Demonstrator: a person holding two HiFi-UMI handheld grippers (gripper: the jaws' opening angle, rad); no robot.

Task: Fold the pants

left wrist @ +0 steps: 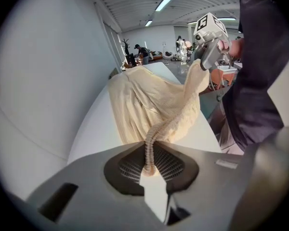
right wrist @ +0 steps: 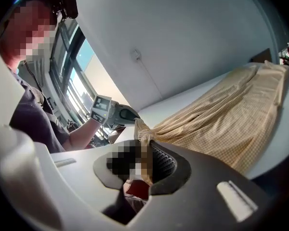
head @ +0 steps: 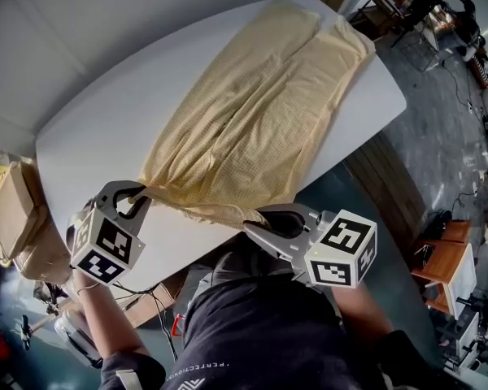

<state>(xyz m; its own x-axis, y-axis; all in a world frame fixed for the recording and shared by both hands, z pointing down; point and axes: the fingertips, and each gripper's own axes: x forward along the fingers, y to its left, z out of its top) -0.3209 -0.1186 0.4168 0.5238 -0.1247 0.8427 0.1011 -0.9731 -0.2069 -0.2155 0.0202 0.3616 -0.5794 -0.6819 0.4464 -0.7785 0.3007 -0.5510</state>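
Two claws hold the near end of the pants (head: 260, 104), one at each corner of the gathered waistband (head: 197, 208). At the left, the left claw (head: 138, 192) has its jaws drawn almost together on a thin, ribbed twist of that band; the left gripper view shows the cloth pinched between the pads (left wrist: 169, 166) and running up and away from them. The near edge is raised off the surface (head: 106, 112) and sags between the two grips. At the right, the right claw (head: 256, 218) is clamped on the other corner, its jaws a little wider round a thicker bunch of cloth, as the right gripper view shows.

From both claws the pants stretch away from the person, most of the cloth lying flat. Their long axis runs from the near edge of the surface toward its far right corner, where the two leg ends (head: 321, 27) lie side by side and point away. Neither hand is nearer those ends. I judge the coming move to carry the waistband along that axis toward the leg ends, both claws keeping pace so that the fold lands square.
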